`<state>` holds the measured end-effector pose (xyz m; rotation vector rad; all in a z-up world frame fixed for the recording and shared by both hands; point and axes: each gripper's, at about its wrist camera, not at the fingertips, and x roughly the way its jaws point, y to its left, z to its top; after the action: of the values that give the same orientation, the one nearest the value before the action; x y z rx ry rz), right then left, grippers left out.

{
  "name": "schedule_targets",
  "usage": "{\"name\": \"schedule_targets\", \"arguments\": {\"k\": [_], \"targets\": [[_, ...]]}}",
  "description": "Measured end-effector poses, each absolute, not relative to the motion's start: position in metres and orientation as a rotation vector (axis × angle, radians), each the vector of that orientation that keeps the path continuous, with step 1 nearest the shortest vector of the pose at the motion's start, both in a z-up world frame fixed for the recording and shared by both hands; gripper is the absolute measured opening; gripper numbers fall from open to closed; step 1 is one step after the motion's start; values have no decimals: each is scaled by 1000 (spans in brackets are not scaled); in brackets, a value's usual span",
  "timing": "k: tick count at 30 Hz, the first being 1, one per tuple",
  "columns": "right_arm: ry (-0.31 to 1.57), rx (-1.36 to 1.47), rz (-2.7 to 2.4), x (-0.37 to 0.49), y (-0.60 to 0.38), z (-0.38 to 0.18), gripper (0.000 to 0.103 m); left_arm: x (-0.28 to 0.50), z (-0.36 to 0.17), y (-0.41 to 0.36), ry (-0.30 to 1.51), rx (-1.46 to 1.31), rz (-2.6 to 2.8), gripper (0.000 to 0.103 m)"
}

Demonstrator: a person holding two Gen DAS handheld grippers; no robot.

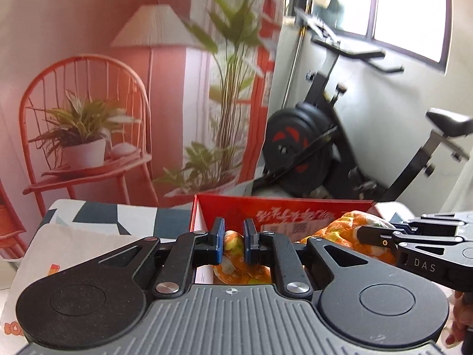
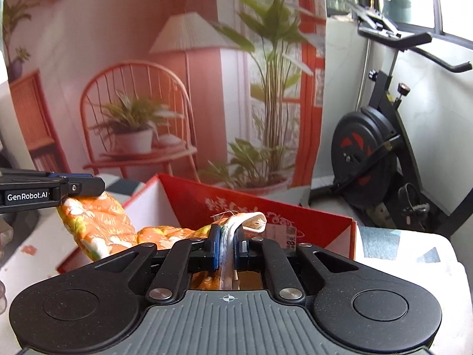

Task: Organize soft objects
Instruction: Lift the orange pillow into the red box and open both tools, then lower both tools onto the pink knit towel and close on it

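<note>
Left wrist view: left gripper (image 1: 233, 244) pinching orange floral cloth (image 1: 340, 230), lower centre | right gripper (image 2: 227, 247) clamped on its hem | cloth hangs over red box (image 2: 266, 207) | risk: uneven release snags cloth on box rim.

The quilted cloth (image 2: 103, 224) is orange with white-and-green flowers; the box (image 1: 233, 207) is red outside, white inside. Each gripper is black with blue pads (image 1: 218, 238).
</note>
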<state>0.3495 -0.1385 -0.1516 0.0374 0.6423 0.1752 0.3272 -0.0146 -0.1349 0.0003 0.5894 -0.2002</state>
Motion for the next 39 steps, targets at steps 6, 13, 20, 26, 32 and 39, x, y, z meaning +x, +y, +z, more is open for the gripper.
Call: {"name": "schedule_targets", "arguments": {"k": [6, 13, 20, 26, 32, 39], "targets": [[732, 45, 156, 386, -144, -176, 8, 356, -151, -20, 641, 71, -187, 14], [819, 68, 128, 406, -154, -193, 11, 369, -167, -30, 706, 156, -198, 18], [852, 80, 93, 399, -163, -198, 21, 361, -166, -36, 716, 205, -215, 20], [838, 98, 79, 378, -171, -187, 22, 340, -152, -31, 690, 166, -242, 35], [803, 122, 91, 339, -172, -174, 22, 304, -137, -20, 669, 116, -266, 38], [756, 127, 124, 283, -163, -161, 24, 248, -138, -2, 689, 62, -274, 45]]}}
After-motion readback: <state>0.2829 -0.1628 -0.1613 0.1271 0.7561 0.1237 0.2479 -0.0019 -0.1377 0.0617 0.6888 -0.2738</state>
